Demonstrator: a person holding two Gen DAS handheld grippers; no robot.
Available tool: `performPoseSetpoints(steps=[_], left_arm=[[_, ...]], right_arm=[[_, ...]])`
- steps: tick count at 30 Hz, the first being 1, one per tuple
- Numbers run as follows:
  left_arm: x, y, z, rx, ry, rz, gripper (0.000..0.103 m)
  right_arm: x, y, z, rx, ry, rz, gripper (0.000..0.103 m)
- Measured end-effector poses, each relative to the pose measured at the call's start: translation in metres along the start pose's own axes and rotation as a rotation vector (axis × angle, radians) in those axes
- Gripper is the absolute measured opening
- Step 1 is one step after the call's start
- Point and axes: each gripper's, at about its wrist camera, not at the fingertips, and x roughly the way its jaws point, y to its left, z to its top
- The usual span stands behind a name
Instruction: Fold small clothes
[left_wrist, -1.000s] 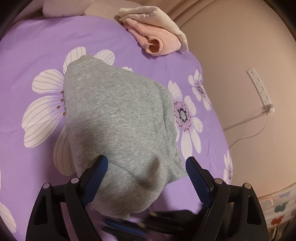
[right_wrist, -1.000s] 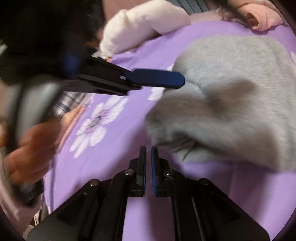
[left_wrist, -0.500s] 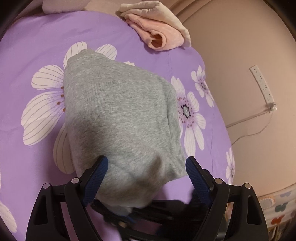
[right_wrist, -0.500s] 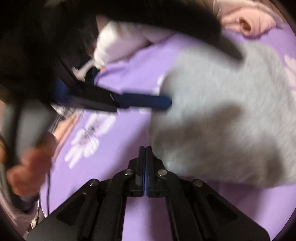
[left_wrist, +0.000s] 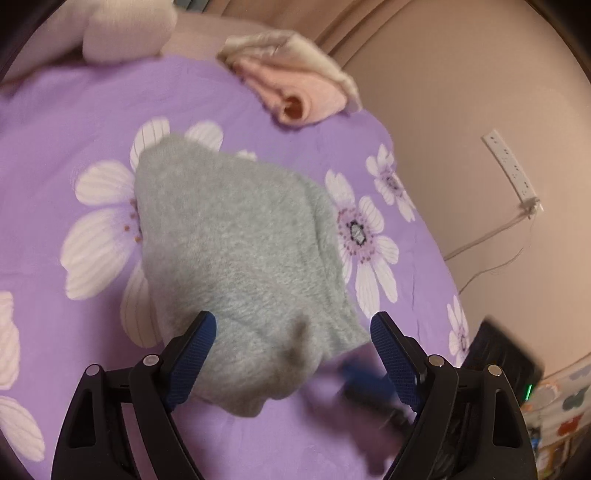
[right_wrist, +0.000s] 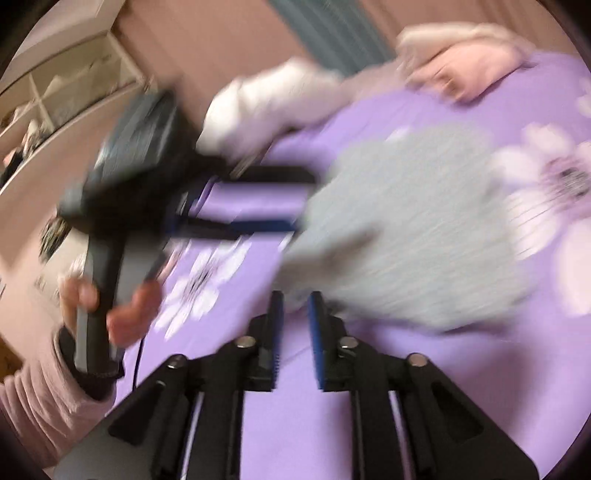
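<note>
A grey knit garment (left_wrist: 236, 258) lies folded on the purple flowered bedsheet (left_wrist: 55, 110). My left gripper (left_wrist: 295, 332) hovers over its near edge, open wide; the cloth sits between the fingers but neither pad presses on it. In the right wrist view my right gripper (right_wrist: 295, 306) has its jaws opening with a narrow gap. Nothing is between them, and the blurred edge of the grey garment (right_wrist: 406, 229) lies just past the tips. The left gripper (right_wrist: 273, 199) reaches toward the garment from the left there, a hand (right_wrist: 122, 310) on its handle. A blue blur at lower right is the right gripper (left_wrist: 369, 376).
A folded pink and cream pile (left_wrist: 295, 92) sits at the bed's far edge, with a white plush (left_wrist: 122, 29) beside it. A power strip (left_wrist: 509, 166) with a cable hangs on the wall to the right. Shelves (right_wrist: 55, 92) stand at far left.
My right gripper, shut before, has drawn back from the garment's near edge, swung off to the right, and its jaws have parted. The left gripper has lifted back slightly and stays open.
</note>
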Motion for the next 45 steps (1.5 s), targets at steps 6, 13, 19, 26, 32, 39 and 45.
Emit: performPoseSetpoints(steps=[6, 13, 19, 26, 32, 39, 45], left_arm=[[0.008, -0.017, -0.014, 0.074, -0.006, 0.058, 0.086], [0.045, -0.028, -0.026, 0.167, 0.046, 0.183, 0.086], [0.046, -0.024, -0.024, 0.149, 0.044, 0.165, 0.087], [0.045, -0.033, -0.024, 0.171, 0.037, 0.157, 0.087], [0.069, -0.04, -0.03, 0.206, 0.083, 0.168, 0.087], [0.051, -0.032, -0.026, 0.161, 0.043, 0.153, 0.087], [0.031, -0.012, -0.021, 0.06, 0.008, 0.092, 0.087]], right_arm=[[0.007, -0.038, 0.026, -0.021, -0.009, -0.223, 0.028], [0.033, -0.097, 0.061, 0.146, 0.0, -0.248, 0.055], [0.054, -0.11, 0.078, 0.208, 0.049, -0.163, 0.04], [0.052, -0.108, 0.097, 0.153, 0.025, -0.223, 0.008], [0.081, -0.117, 0.091, 0.067, 0.154, -0.373, 0.011], [0.034, -0.108, 0.091, 0.097, 0.058, -0.302, 0.027], [-0.003, -0.074, 0.065, -0.021, 0.148, -0.239, 0.037]])
